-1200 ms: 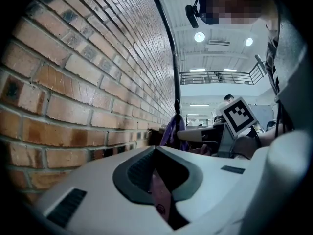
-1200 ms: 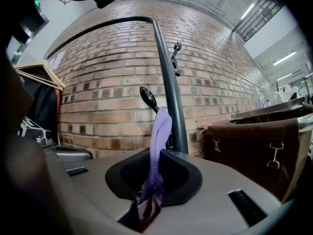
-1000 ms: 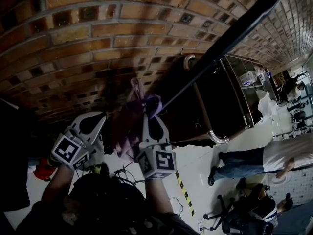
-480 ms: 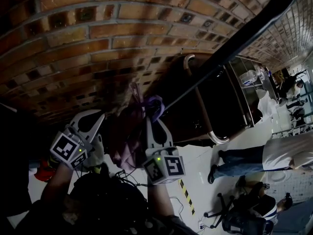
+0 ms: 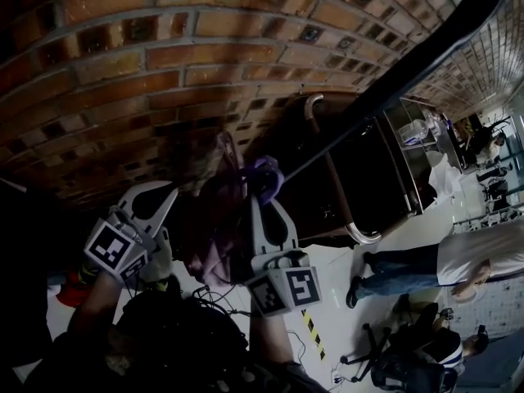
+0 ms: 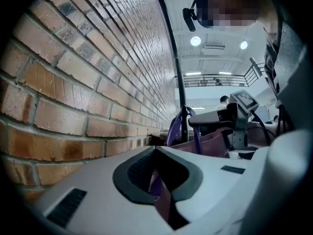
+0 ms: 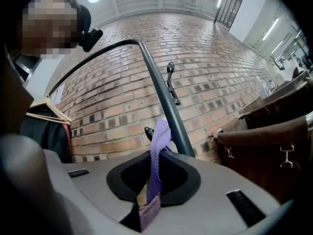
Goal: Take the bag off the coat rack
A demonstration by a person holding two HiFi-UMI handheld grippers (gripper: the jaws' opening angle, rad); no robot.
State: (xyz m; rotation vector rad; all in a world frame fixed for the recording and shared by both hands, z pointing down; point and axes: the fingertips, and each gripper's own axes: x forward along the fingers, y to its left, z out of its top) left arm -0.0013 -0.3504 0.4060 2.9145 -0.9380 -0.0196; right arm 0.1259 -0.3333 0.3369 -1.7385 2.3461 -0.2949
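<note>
A mauve cloth bag [image 5: 214, 236] hangs beside the dark coat rack pole [image 5: 385, 72], against the brick wall. Its purple strap [image 5: 266, 174] loops up at the pole. My right gripper [image 5: 260, 207] is shut on that strap, which in the right gripper view is a purple band [image 7: 157, 151] running from the jaws of the right gripper [image 7: 151, 190] up to the pole [image 7: 166, 102], near a small hook [image 7: 148, 131]. My left gripper [image 5: 176, 191] is at the bag's left edge. In the left gripper view, the left gripper [image 6: 159, 187] is shut on mauve fabric, with the bag [image 6: 210, 143] beyond.
The brick wall [image 5: 164, 56] stands close behind the rack. A brown padded piece with metal rails [image 5: 360, 178] stands to the right, and a person in jeans [image 5: 442, 268] beyond it. Cables and yellow-black tape [image 5: 311, 326] lie on the floor. A hanger with clothes [image 7: 46, 109] hangs left of the rack.
My right gripper has risen a little with the strap and rolled slightly, so the strap loop sits higher on the pole. The left gripper has kept its place.
</note>
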